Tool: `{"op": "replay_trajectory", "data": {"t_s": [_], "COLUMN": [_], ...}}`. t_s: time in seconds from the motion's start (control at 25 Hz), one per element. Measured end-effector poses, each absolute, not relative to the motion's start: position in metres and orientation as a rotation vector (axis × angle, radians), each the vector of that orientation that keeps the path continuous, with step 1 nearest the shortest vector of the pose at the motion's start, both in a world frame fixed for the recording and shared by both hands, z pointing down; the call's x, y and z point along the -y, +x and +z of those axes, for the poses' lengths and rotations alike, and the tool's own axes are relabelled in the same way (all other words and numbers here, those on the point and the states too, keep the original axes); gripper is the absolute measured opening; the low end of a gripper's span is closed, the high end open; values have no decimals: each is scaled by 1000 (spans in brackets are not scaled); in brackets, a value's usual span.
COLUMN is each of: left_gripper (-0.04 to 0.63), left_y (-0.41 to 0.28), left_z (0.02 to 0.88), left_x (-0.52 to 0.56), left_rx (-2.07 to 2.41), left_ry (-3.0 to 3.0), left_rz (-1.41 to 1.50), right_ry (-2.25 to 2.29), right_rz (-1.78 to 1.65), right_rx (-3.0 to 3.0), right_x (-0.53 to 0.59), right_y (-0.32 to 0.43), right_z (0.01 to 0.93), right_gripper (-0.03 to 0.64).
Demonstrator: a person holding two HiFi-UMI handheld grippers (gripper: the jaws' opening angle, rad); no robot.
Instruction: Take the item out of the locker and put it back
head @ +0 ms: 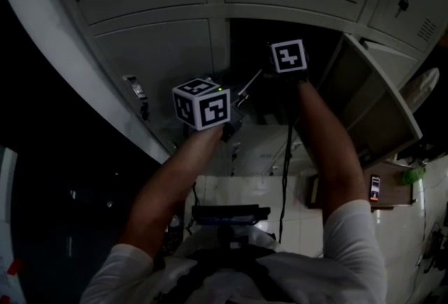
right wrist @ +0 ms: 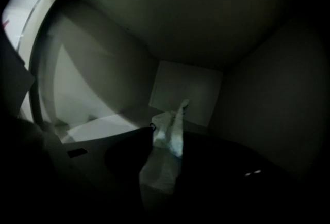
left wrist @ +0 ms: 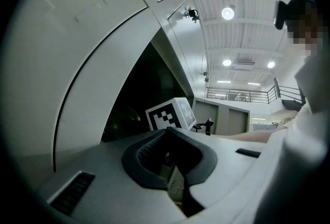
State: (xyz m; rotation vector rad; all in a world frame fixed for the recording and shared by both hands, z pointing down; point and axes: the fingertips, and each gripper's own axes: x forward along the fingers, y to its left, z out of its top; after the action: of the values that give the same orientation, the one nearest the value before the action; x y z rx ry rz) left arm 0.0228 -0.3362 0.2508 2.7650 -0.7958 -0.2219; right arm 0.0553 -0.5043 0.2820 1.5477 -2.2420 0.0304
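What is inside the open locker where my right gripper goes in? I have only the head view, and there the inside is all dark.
Observer: In the right gripper view, a white crumpled item stands between the jaws of the right gripper.
Operator: Is the item gripped already?
Observer: It is too dark to tell whether the jaws press on it. Its tip sticks up above them, in front of the pale back wall.
Operator: And my left gripper, does it hold something?
Observer: No. In the left gripper view, nothing stands between the jaws of the left gripper.
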Motion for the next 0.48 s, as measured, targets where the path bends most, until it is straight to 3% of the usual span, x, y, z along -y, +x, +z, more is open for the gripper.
{"op": "replay_trajectory", "data": {"t_s": [0.16, 0.48], "left_gripper": [3, 3], "left_y": [20, 17], "left_z": [255, 254], "left_x": [334, 320], "left_rx": [788, 764], "left_ry": [2750, 2755], "left_rz": [-232, -264], "right_ry": [1567, 1629], "right_rz": [-31, -52], "right_rx": [2196, 2263], "right_x": [499, 470], "right_y": [61, 71], "right_z": [282, 265], "right_gripper": [38, 24]}}
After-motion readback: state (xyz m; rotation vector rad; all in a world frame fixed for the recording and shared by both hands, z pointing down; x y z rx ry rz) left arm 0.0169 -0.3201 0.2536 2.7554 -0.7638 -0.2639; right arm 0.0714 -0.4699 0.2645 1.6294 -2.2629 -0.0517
